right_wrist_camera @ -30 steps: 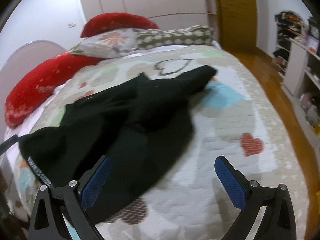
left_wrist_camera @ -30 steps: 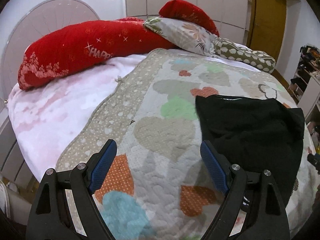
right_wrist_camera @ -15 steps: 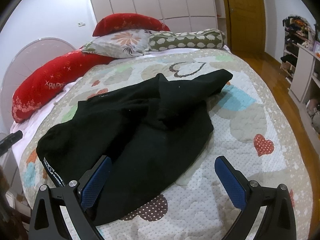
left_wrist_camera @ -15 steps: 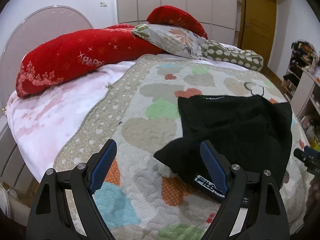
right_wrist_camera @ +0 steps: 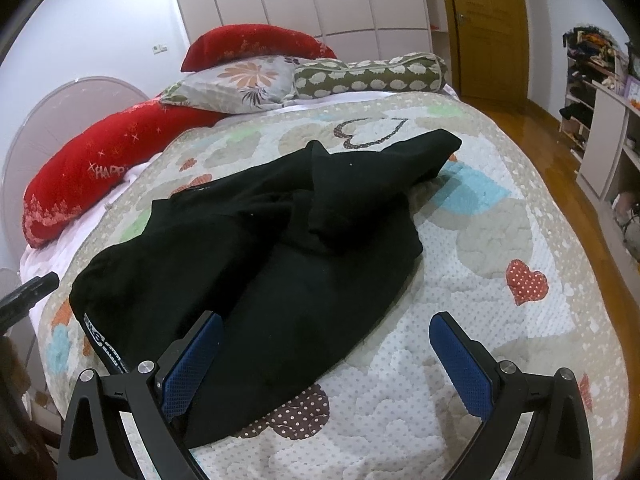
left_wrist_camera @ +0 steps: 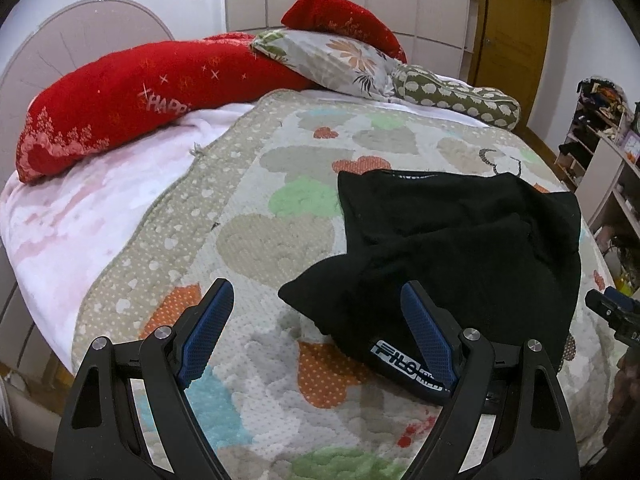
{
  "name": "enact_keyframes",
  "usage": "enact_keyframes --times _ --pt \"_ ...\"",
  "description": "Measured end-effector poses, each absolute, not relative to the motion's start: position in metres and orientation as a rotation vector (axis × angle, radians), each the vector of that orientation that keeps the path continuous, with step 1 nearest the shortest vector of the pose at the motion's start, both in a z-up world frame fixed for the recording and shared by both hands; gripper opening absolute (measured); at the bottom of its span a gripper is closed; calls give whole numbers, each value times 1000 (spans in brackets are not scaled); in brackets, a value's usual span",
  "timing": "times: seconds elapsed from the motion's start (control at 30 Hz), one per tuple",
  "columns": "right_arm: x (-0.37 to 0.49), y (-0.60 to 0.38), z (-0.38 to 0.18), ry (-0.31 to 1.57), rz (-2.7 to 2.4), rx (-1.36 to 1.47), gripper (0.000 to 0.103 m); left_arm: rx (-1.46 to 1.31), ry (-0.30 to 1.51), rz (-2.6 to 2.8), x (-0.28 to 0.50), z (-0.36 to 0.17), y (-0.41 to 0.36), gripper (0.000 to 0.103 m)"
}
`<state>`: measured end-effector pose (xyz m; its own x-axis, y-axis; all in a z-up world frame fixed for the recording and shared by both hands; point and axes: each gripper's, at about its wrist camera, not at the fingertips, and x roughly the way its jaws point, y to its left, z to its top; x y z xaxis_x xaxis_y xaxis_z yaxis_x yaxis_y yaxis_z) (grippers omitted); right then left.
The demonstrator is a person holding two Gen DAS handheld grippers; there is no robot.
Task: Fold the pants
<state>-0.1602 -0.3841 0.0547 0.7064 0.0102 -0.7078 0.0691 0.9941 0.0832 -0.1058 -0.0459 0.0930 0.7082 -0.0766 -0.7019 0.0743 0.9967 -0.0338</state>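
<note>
Black pants (left_wrist_camera: 460, 240) lie crumpled on the heart-patterned quilt (left_wrist_camera: 256, 240), with a white logo near their front edge. In the right wrist view the pants (right_wrist_camera: 280, 248) spread from the front left toward the middle of the bed, one leg folded over. My left gripper (left_wrist_camera: 316, 328) is open and empty, its right finger just in front of the pants' near edge. My right gripper (right_wrist_camera: 324, 356) is open and empty, hovering over the pants' near edge.
Red bolster pillows (left_wrist_camera: 132, 92), a floral pillow (left_wrist_camera: 340, 60) and a dotted green bolster (left_wrist_camera: 456, 96) line the head of the bed. A pink blanket (left_wrist_camera: 68, 208) lies at the left. Shelves (right_wrist_camera: 600, 120) and a wooden floor (right_wrist_camera: 560, 168) lie at the right.
Both grippers pulled back from the bed, so more of the pants shows. The pants' near corner with the logo now lies spread in front of the left gripper.
</note>
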Motion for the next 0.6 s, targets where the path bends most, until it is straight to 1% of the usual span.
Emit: enact_keyframes --times 0.3,0.6 --pt "-159 -401 51 794 -73 112 103 -80 829 -92 -98 68 -33 86" --pt "-156 -431 43 791 -102 196 103 -161 876 -166 -87 49 -36 86"
